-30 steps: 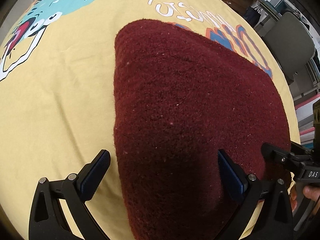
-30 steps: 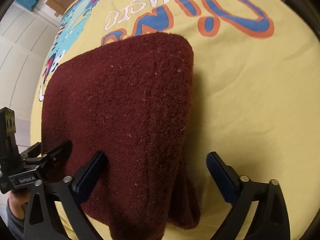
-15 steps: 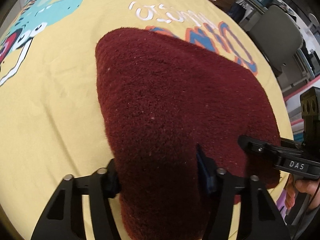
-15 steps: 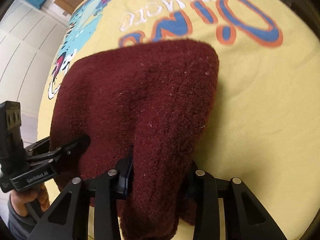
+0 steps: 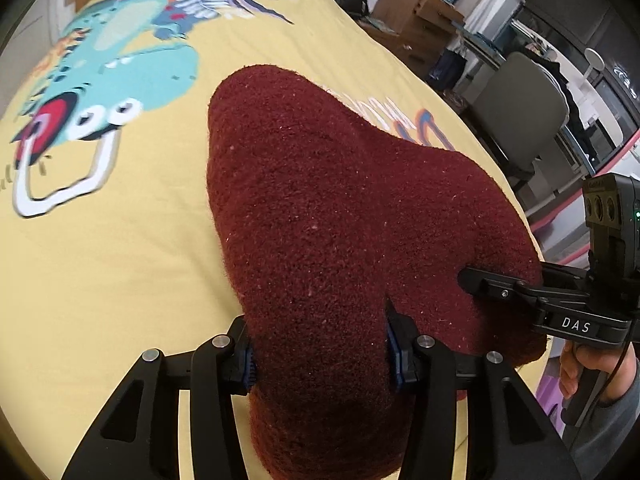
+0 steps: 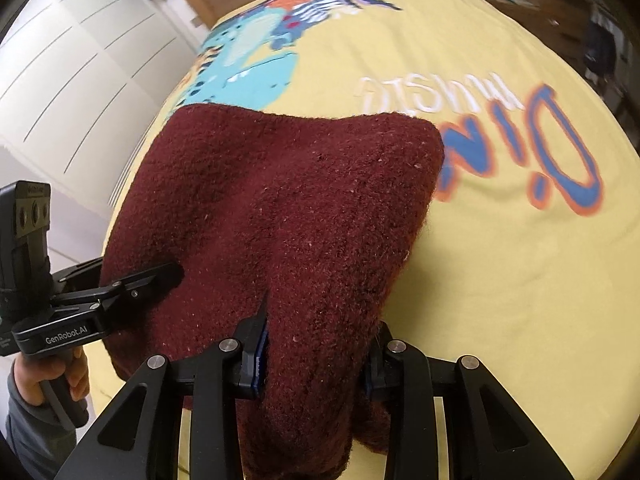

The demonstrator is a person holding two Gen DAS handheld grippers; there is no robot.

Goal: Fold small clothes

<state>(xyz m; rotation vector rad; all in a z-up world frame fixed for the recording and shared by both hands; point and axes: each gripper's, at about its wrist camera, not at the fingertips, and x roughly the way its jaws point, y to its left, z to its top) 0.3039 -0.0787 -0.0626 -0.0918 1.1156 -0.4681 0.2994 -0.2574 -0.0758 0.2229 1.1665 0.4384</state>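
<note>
The maroon garment point(image 5: 360, 240) lies on the yellow printed bedsheet point(image 5: 100, 260), its near edge now raised off the fabric while its far end still rests flat by the blue and orange lettering point(image 6: 532, 148). A second ago both grippers stood wide open astride that near edge; half a second ago they were closing in; now the left gripper point(image 5: 320, 356) is clamped on the garment's near left part and the right gripper point(image 6: 314, 354) is pinched on its near right part, each with a thick bunch of cloth gathered between its blue pads point(image 5: 396, 354). The lift looks to be the start of a fold, with the near edge probably meant to travel over toward the far end, though neither view confirms that.

The garment is a fuzzy, boucle-like knit, thick and soft, flecked with pale lint, with rounded far corners and a shallow sag between the two grips. It appears already doubled, as a second layer shows beneath the right side. The sheet is smooth, thin cotton with a teal cartoon dinosaur point(image 5: 132, 64). Beyond the bed stand a grey chair point(image 5: 520, 116) and white panelled wardrobe doors point(image 6: 68, 60).
</note>
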